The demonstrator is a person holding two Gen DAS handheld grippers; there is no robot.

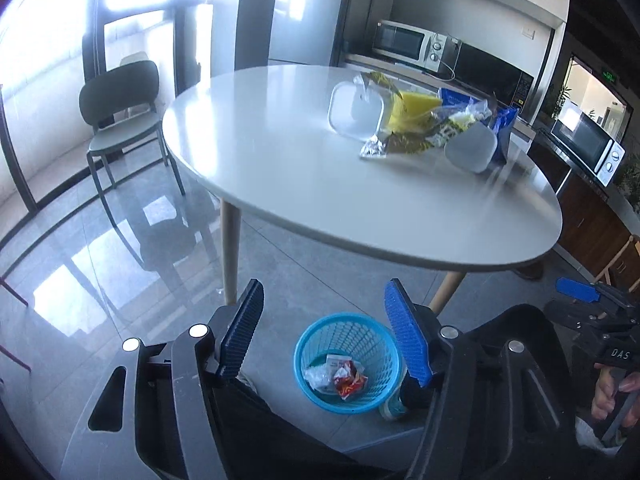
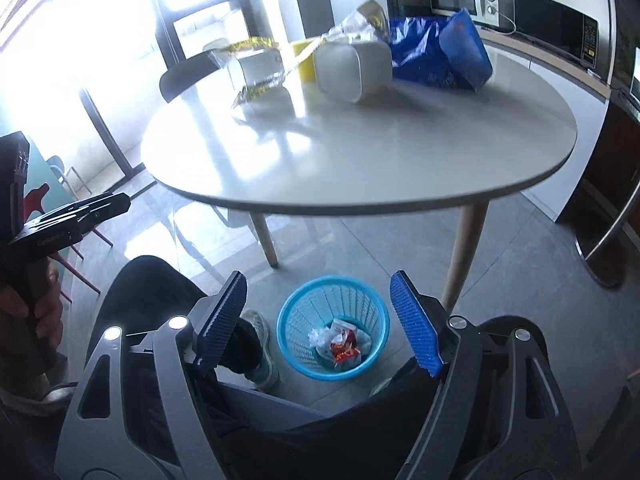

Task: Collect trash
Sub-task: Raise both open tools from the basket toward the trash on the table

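1. Left gripper (image 1: 324,332): jaws spread wide and empty, held low over the floor. The bin (image 1: 347,362) shows between its blue pads (image 1: 242,334), which suggests a pose suited to dropping litter in, or to setting off for the next piece.
2. Right gripper (image 2: 318,322): jaws likewise apart, nothing between them, aimed at the same bin (image 2: 333,327). Its tip is also seen at the right edge of the left view (image 1: 578,290).
3. Bin, blue mesh, on the floor just in front of the table (image 1: 280,168), beside the person's shoe (image 2: 260,354). It already holds a red wrapper (image 1: 349,382) and pale crumpled plastic (image 1: 318,376). Set within reach of both hands, it probably serves as the drop point.
4. Table, left to right: a clear tub (image 1: 355,110); a crinkled yellow-and-foil wrapper (image 1: 404,128) around a yellow pack; a white tub (image 1: 472,148) on its side; blue bags (image 2: 436,54) at the far right. All lie bunched in one heap, touching or overlapping.
5. Judgement: collection is partly done. Most trash remains on the table, well apart from both grippers, so a reach up and forward appears to come next.
6. Chair (image 1: 120,120) and microwave (image 1: 408,44): background only.
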